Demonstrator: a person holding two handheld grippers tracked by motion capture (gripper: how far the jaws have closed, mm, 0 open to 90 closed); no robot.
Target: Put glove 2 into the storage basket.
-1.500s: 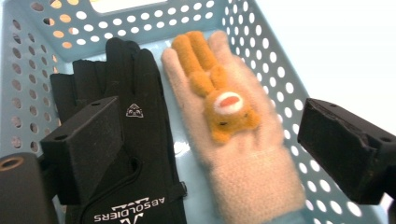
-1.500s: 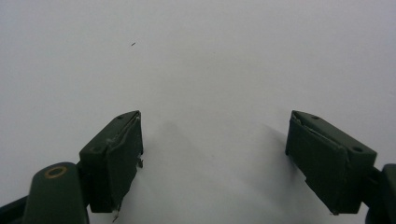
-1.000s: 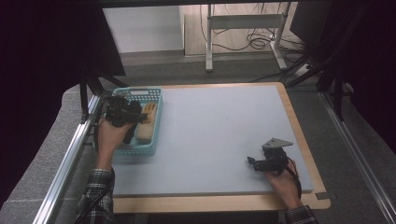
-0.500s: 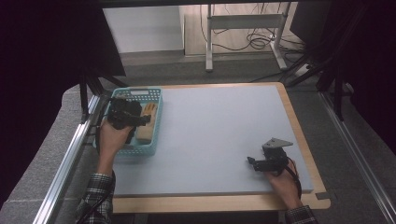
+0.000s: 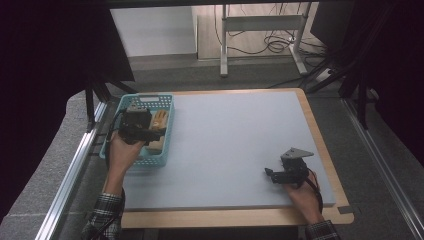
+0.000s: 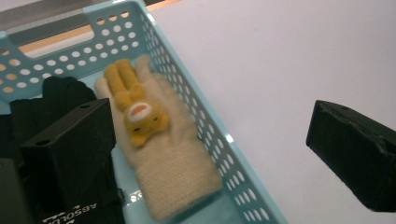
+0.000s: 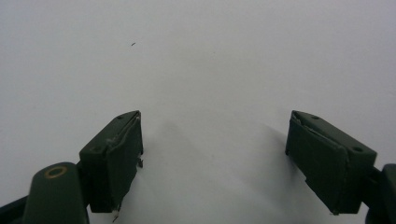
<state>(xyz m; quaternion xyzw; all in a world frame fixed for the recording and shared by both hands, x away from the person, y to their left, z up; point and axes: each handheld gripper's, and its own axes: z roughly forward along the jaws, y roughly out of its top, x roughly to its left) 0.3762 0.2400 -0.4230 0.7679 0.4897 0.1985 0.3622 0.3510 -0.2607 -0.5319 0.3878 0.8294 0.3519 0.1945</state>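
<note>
A light blue perforated basket (image 5: 150,96) stands at the table's left edge. In it lies a cream knitted glove (image 6: 173,172) with a yellow plush animal (image 6: 135,109) on its back, beside a black glove (image 6: 53,93). My left gripper (image 5: 154,131) hovers over the basket, open wide. In the left gripper view (image 6: 205,126) one jaw is inside the basket next to the cream glove and the other is outside, above the table. The cream glove (image 5: 159,121) shows past the gripper from above. My right gripper (image 5: 270,174) rests near the front right, open (image 7: 215,128), with nothing between its jaws.
The pale grey mat (image 5: 235,140) covers a wooden tabletop (image 5: 225,217). The basket wall (image 6: 187,74) runs between the left jaws. Metal rails (image 5: 75,165) flank the table, and a desk frame with cables (image 5: 260,35) stands behind it.
The left gripper has edged slightly to the right and nearer over the basket. The right gripper has not moved.
</note>
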